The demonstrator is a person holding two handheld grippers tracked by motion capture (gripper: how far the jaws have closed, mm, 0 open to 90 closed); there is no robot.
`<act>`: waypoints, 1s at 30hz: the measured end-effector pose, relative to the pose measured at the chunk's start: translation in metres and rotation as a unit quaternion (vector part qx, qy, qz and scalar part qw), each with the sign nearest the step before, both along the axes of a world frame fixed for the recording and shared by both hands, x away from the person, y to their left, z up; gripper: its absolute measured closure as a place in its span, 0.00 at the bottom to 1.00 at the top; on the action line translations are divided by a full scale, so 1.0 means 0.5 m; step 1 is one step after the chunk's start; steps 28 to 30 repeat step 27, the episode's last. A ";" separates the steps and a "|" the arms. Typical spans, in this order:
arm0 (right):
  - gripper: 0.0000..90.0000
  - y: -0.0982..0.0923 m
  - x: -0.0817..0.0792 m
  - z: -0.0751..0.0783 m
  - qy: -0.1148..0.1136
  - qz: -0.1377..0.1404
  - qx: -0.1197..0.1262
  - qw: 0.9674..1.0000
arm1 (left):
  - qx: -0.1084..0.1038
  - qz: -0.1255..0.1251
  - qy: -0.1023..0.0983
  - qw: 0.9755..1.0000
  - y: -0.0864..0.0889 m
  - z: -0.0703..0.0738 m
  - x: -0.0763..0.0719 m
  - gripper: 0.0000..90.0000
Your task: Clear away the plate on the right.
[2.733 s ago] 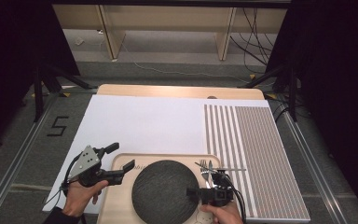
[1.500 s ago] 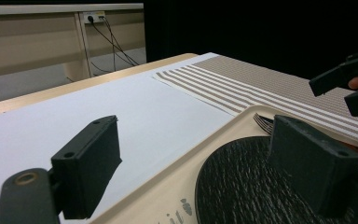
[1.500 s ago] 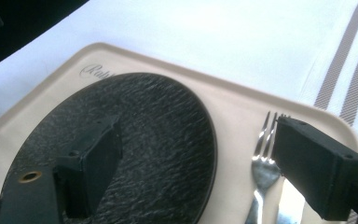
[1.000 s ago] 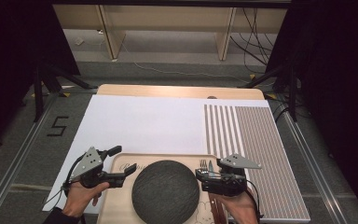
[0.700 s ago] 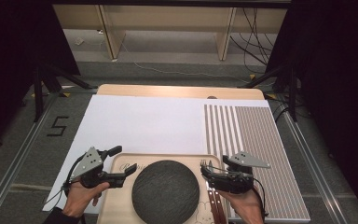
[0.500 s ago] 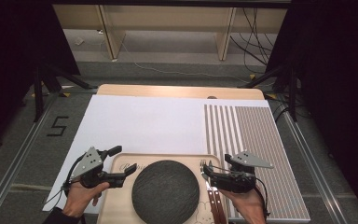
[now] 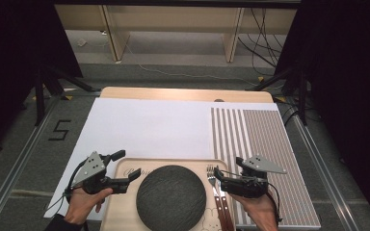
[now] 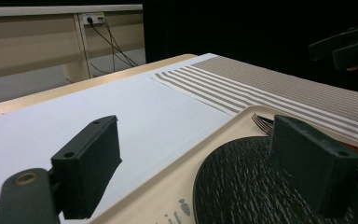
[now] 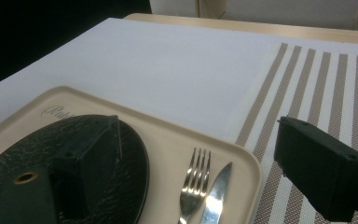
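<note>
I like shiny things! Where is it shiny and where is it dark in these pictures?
Right gripper view: light glints off the fork and knife. High view: the white sheet is bright, the room's sides nearly black. Left gripper view: the dark plate looks dull, the background black.

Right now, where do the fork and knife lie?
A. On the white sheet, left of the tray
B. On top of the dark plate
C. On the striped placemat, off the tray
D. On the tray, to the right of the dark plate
D: the fork and knife lie side by side on the beige tray, right of the dark plate, short of the striped placemat.
</note>
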State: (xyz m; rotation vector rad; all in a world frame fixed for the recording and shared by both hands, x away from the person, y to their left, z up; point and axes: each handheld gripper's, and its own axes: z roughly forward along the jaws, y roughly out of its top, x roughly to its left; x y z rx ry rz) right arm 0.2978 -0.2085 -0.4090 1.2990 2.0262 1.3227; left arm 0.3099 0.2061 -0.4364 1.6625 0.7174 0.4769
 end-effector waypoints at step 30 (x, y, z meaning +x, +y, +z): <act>0.17 -0.005 -0.003 -0.003 -0.008 -0.002 0.010 1.000 | -0.001 0.002 -0.005 1.000 0.000 0.001 0.003 0.18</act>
